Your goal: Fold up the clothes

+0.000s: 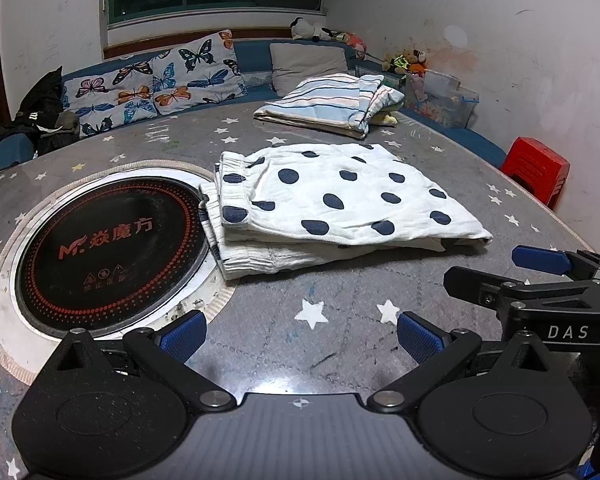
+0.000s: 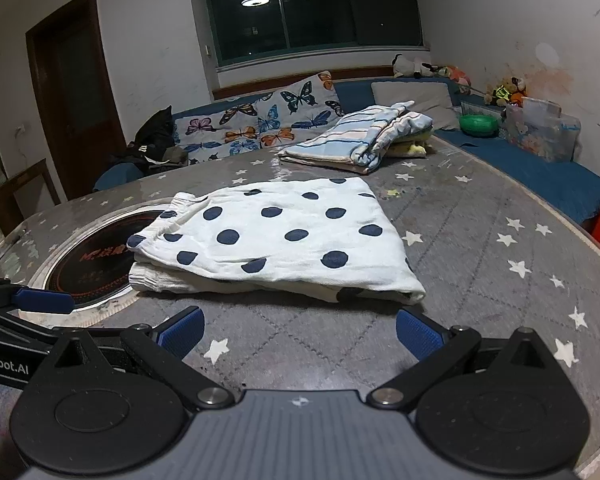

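Note:
A white garment with dark blue polka dots (image 1: pixel 332 196) lies folded flat on the grey star-patterned table (image 1: pixel 300 344); it also shows in the right wrist view (image 2: pixel 284 236). My left gripper (image 1: pixel 300 336) is open and empty, just short of the garment's near edge. My right gripper (image 2: pixel 300 334) is open and empty, also just short of that edge. The right gripper's fingers (image 1: pixel 540 260) show at the right of the left wrist view. The left gripper's finger (image 2: pixel 40 300) shows at the left of the right wrist view.
A round black induction cooktop (image 1: pixel 108 248) is set in the table left of the garment, under its waistband. A folded striped stack (image 1: pixel 332 104) lies at the far side. Butterfly cushions (image 1: pixel 152 80), a toy bin (image 1: pixel 440 96) and a red stool (image 1: pixel 536 168) stand beyond.

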